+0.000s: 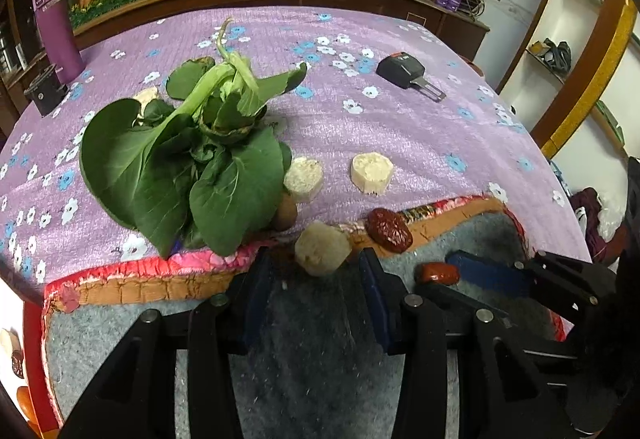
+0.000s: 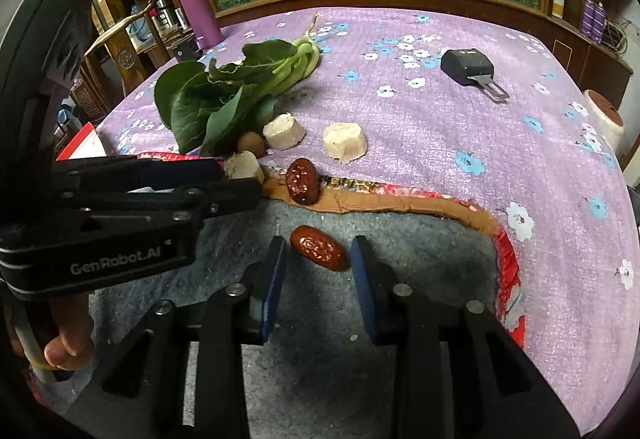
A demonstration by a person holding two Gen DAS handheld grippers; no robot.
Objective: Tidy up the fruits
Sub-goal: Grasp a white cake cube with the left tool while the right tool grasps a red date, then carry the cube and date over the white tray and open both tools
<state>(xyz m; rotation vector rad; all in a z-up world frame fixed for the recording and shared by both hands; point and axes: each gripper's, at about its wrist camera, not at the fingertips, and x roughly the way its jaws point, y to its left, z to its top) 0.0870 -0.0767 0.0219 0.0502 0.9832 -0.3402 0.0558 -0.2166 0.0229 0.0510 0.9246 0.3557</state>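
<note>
Wrinkled oval date on grey felt mat; faceted pale chunk.

Dim indoor light, heavy fisheye bending, dark vignetted corners, soft focus

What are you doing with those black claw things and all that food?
A person holds a gripper in each hand and is sorting food on a purple flowered tablecloth. The left gripper has a pale chunk between its fingers, at the edge of a grey mat. The right gripper has a red date between its fingers. A second date, two more chunks and leafy greens wait nearby.
</note>
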